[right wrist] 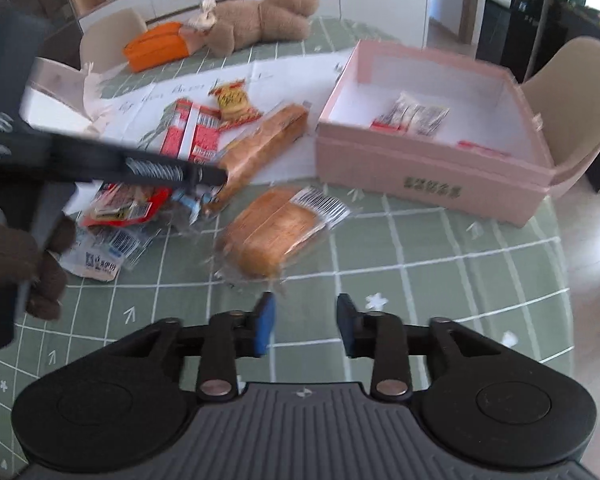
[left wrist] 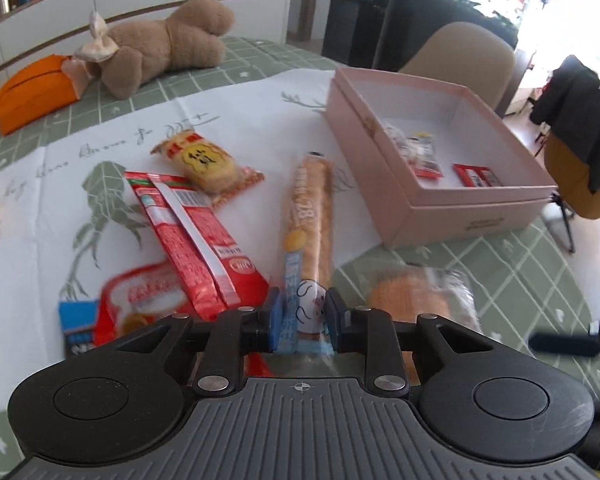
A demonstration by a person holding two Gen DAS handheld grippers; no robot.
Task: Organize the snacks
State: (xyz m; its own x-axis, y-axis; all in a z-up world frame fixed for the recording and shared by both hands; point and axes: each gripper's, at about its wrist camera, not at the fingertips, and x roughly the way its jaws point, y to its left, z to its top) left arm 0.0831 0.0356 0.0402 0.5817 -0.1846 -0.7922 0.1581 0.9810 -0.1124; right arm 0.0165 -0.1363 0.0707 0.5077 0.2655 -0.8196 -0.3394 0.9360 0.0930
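At the far left of the left wrist view we see an orange pouch (left wrist: 34, 90) on the green checked tabletop (left wrist: 520, 280), and beside it a brown plush bear (left wrist: 168, 40) lying on its side. Nearer us, on the white printed cloth (left wrist: 260, 120), sit a blue-edged packet (left wrist: 76, 326), a red bowl-picture packet (left wrist: 140, 300) and, overlapping it, a long red sachet (left wrist: 192, 232). A yellow rice cracker pack (left wrist: 206, 160) lies just beyond the sachet, touching its top end.

Our left gripper (left wrist: 299, 318) has its jaws closed narrowly on the near end of a long bread stick pack (left wrist: 310, 216), which stretches away from us toward the box. To its right a wrapped bread loaf (left wrist: 416, 300) rests on the tabletop, blurred. Further right stands the open pink box (left wrist: 476, 212), holding a few small wrapped snacks (left wrist: 420, 152) and a red packet (left wrist: 476, 176). A beige chair (left wrist: 464, 48) stands behind it.

In the right wrist view the left gripper (right wrist: 204, 184) crosses from the left, gripping the bread stick pack (right wrist: 264, 144) at its lower end. The bread loaf (right wrist: 276, 232) lies in the middle, apart from the pink box (right wrist: 420, 176). Our right gripper (right wrist: 306, 328) hangs over bare tabletop (right wrist: 440, 280) with its jaws wide apart and nothing between them.
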